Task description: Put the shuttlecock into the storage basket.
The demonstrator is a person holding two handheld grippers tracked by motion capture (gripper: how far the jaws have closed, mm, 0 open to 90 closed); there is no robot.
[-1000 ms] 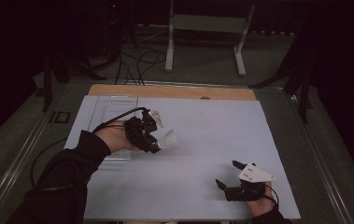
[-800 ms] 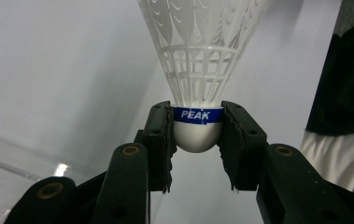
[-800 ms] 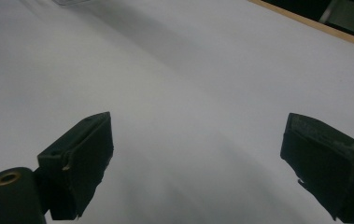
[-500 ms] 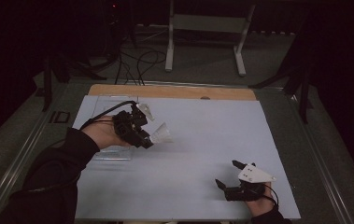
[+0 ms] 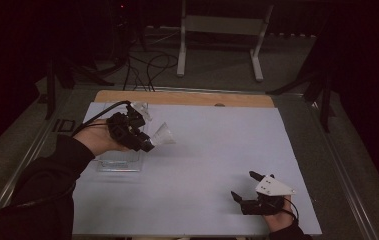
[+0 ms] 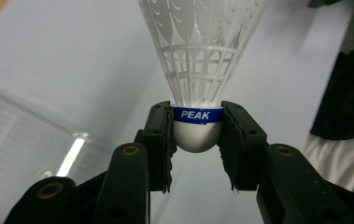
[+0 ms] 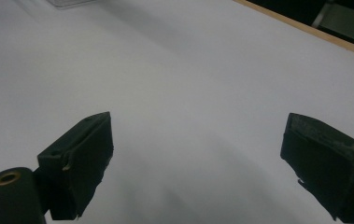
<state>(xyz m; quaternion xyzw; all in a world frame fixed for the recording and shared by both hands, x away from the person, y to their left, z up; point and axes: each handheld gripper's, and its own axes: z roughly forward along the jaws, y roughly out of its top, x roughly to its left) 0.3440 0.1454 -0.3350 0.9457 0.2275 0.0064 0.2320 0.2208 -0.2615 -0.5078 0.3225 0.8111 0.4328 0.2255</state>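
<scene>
White plastic shuttlecock with blue band (image 6: 198,114) clamped at its rounded cork by left gripper (image 6: 197,140): featherlight, skirt at twelve o'clock, easily crushed. Right gripper (image 7: 198,158) idle, jaws wide apart.

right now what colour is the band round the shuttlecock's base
Blue with white "PEAK" lettering on the shuttlecock; it shows best in the left gripper view.

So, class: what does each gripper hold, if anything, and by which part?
The left gripper clamps a white plastic shuttlecock by its rounded cork base, at the blue band. The right gripper stands open over the pale table sheet, holding nothing.
</scene>
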